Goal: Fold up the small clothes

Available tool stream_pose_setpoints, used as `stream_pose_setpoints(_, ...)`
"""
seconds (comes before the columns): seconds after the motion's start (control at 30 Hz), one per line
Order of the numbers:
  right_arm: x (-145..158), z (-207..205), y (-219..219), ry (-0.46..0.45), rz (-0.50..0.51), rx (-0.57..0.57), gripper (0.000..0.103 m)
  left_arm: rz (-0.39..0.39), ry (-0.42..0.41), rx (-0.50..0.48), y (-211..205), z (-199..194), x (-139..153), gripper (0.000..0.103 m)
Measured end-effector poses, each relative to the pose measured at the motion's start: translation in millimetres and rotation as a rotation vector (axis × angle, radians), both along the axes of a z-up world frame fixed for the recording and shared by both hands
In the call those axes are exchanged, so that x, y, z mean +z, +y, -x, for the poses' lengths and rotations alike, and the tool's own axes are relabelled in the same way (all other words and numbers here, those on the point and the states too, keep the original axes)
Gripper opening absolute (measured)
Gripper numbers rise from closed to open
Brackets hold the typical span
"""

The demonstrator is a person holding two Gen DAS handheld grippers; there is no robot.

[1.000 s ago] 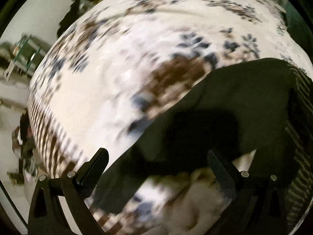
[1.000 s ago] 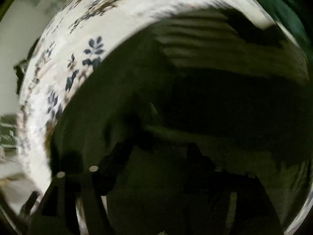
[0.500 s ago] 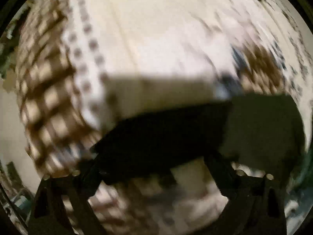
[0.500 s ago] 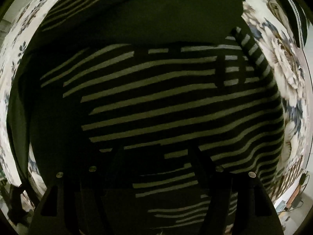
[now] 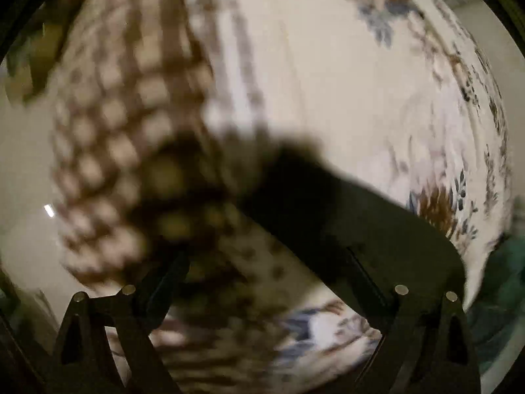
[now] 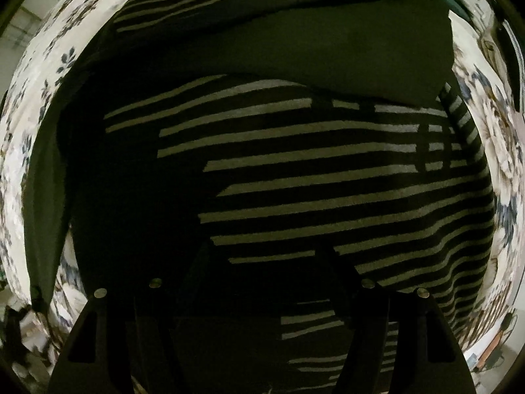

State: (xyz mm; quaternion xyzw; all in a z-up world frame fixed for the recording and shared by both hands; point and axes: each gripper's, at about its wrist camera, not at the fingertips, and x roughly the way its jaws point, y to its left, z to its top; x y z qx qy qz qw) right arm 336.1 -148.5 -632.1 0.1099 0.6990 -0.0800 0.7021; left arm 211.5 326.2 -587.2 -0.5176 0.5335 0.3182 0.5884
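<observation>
A dark garment with pale stripes (image 6: 328, 170) fills the right wrist view, lying on a floral bedsheet (image 6: 502, 151); a plain dark part of it (image 6: 344, 49) lies across its far side. My right gripper (image 6: 262, 252) hovers low over the garment with its fingers (image 6: 341, 272) spread and nothing between them. In the blurred left wrist view a dark sleeve-like strip (image 5: 361, 229) runs from the centre to the lower right. My left gripper (image 5: 265, 272) is open, its right finger (image 5: 367, 272) over the strip's edge.
The white floral sheet (image 5: 328, 82) has a brown checked border (image 5: 124, 115) at the left of the left wrist view. A green cloth (image 5: 502, 279) shows at the far right edge. Room clutter shows at the lower right corner of the right wrist view (image 6: 492, 351).
The left gripper has swung; the checked border now fills the left and the dark strip sits lower right. The right gripper has steadied over the striped garment, slightly closer than half a second ago.
</observation>
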Motion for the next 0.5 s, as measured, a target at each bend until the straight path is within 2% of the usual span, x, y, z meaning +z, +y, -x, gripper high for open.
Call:
stream_pose_setpoints(0.07, 0.2, 7.7, -3.8, -0.001, 0.01, -0.011, 0.07, -0.03, -0.004, 0.048, -6.6, -11.9, -14.1, 0.092)
stream_pose_setpoints(0.1, 1.1, 11.7, -5.7, -0.008, 0.017, -0.011, 0.07, -0.08, 0.003, 0.064, -7.9, -19.8, -14.6, 0.086)
stream_pose_setpoints(0.13, 2.3, 13.7, -8.2, -0.015, 0.024, -0.009, 0.07, -0.127, 0.012, 0.066, -8.7, -25.5, -12.0, 0.063)
stream_pose_setpoints(0.17, 3.7, 19.5, -10.5, -0.023, 0.033, -0.007, 0.07, -0.194, 0.025, 0.052, -9.9, -34.4, -4.9, 0.029)
stream_pose_setpoints(0.23, 6.3, 32.0, -16.7, -0.038, 0.036, -0.009, 0.07, -0.296, 0.05, 0.024, -11.9, -48.0, 9.7, 0.007)
stream_pose_setpoints(0.27, 7.4, 39.4, -21.6, -0.046, 0.037, -0.011, 0.07, -0.333, 0.011, 0.023, -11.1, -52.3, 18.5, 0.007)
stream_pose_setpoints(0.33, 7.4, 48.5, -32.4, -0.05, 0.05, -0.014, 0.07, -0.43, -0.007, -0.024, -17.6, -63.6, 40.8, 0.007)
stream_pose_setpoints(0.47, 0.3, 63.8, -56.7, -0.06, 0.085, -0.023, 0.07, -0.56, -0.063, -0.119, -19.0, -80.0, 94.5, 0.007)
stream_pose_setpoints(0.5, -0.8, 67.0, -64.7, -0.066, 0.096, -0.022, 0.079, -0.594, -0.074, -0.148, -25.7, -86.9, 107.7, 0.007)
